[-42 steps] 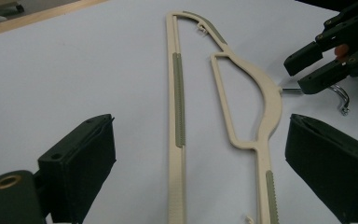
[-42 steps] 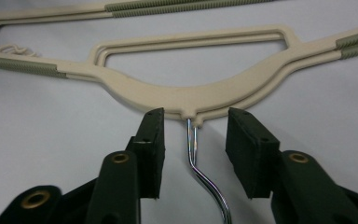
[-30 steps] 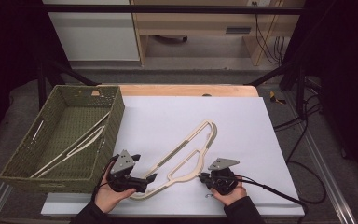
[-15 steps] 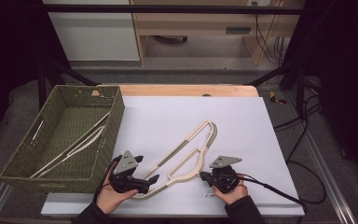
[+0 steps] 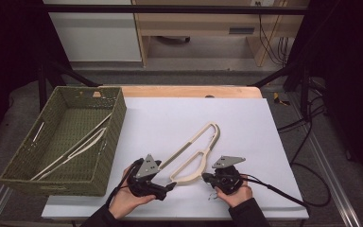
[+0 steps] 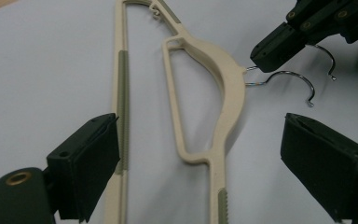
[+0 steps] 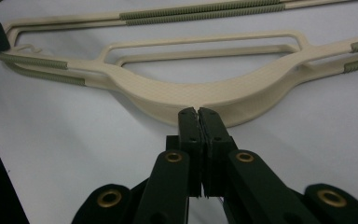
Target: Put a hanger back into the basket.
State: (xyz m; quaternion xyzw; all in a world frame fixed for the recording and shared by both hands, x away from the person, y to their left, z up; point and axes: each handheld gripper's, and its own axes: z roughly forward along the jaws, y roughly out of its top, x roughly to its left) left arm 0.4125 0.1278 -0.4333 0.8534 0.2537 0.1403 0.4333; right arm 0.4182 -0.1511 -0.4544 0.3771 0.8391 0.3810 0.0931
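**A:** Starting at the left, where do things lie?

**B:** The woven basket (image 5: pixel 9 176) sits at the table's (image 5: pixel 246 123) left edge with another pale hanger lying in it. Just right of it is the left gripper (image 5: pixel 170 187). Its jaws stand wide and hold nothing. In its own view they straddle the near end of the hanger (image 6: pixel 230 79), one pad beside the ribbed bar and the other well out to the side, neither one pressing.

**A:** And the hanger itself?

**B:** It lies flat on the white table between the two hands. Its long axis runs on a diagonal, from the left gripper's tips away to the far right. The curved shoulder bulges toward the right hand, so the metal hook (image 6: pixel 286 79) points to the near right.

**A:** And the right gripper?

**B:** The right gripper (image 5: pixel 207 178) is clenched at the neck, pinching the hook's stem where it leaves the plastic.

**A:** So which hand is nearer the free end?

**B:** The left. I judge it needs only to close on the bar in front of it, and then the hanger can be carried endwise toward the basket.
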